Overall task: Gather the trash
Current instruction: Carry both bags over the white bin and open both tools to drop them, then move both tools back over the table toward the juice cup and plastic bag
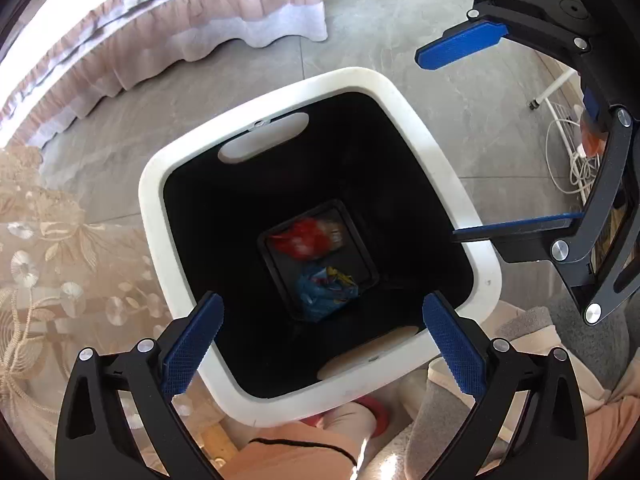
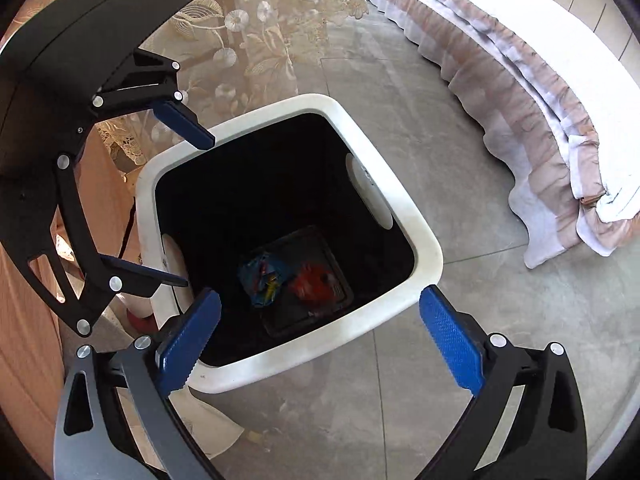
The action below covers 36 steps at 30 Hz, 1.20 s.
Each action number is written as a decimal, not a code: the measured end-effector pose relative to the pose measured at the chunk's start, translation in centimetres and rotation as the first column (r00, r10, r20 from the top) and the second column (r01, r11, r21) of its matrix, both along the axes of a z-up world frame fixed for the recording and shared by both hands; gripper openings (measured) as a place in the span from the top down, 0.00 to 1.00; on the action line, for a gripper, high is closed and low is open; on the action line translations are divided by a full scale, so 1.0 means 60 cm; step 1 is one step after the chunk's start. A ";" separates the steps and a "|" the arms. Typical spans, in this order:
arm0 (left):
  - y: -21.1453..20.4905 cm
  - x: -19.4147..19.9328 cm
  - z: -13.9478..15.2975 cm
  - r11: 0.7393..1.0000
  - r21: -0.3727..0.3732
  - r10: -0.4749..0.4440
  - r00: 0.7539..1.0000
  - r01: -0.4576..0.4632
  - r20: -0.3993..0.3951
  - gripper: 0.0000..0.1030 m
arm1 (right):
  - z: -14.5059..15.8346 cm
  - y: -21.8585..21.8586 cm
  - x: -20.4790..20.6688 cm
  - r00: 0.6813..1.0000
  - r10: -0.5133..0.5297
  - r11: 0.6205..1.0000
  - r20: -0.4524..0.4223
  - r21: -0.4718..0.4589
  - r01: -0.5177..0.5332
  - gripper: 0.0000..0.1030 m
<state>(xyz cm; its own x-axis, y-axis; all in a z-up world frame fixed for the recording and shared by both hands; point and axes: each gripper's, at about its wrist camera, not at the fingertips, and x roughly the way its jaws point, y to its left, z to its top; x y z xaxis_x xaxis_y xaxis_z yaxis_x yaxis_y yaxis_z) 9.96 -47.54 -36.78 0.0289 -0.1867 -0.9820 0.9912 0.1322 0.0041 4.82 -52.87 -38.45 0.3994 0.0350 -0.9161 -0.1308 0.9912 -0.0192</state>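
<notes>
A tall trash bin (image 1: pixel 404 92) with a thick white plastic rim and a black inside stands on a grey tiled floor (image 1: pixel 400 12). Both grippers hang over its open top and point down into it.

The left gripper (image 1: pixel 322 342) has black arms and blue bumpy pads. Its jaws stand wide apart, and there is nothing between them — only the dark inside of the bin shows in the gap. The right gripper (image 2: pixel 320 334) looks the same, and its jaws are wide apart too, with nothing held. In the left wrist view the right gripper shows at the far right side of the bin, with one blue pad reaching over the rim. In the right wrist view the left gripper shows at the left side of the bin.

The trash lies at the very bottom of the bin. There is a crumpled red wrapper (image 1: pixel 306 238) and a crumpled blue wrapper with yellow bits (image 1: pixel 326 292) — they lie right beside each other on the black bottom. The red one looks a bit blurry.

Two pale oval handle cut-outs (image 1: pixel 264 138) sit on the inner walls of the bin, on opposite sides. A bed with a white top and a frilly pinkish-brown skirt (image 2: pixel 532 92) stands well apart from the bin, across the floor. A beige lace curtain with flower shapes (image 2: pixel 240 36) hangs close to the bin. A white cable (image 1: pixel 568 160) lies on the floor past the bin's right side.
</notes>
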 end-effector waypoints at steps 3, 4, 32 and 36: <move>0.003 -0.009 0.010 1.000 -0.007 -0.017 1.000 0.017 0.005 0.05 | 0.015 0.005 -0.003 1.000 -0.002 1.000 0.017 -0.001 0.002 0.04; 0.002 -0.011 0.012 1.000 -0.008 -0.022 1.000 0.022 0.016 0.05 | 0.020 0.004 -0.002 1.000 -0.001 1.000 0.024 -0.003 0.001 0.04; 0.178 0.000 0.346 0.890 -0.387 0.375 0.871 -0.242 0.318 0.05 | 0.325 0.099 0.012 0.920 -0.008 1.000 0.391 0.021 0.000 0.04; 0.258 0.016 0.398 0.821 -0.473 0.502 0.799 -0.320 0.331 0.05 | 0.374 0.155 0.036 0.880 0.015 0.996 0.474 0.067 -0.053 0.04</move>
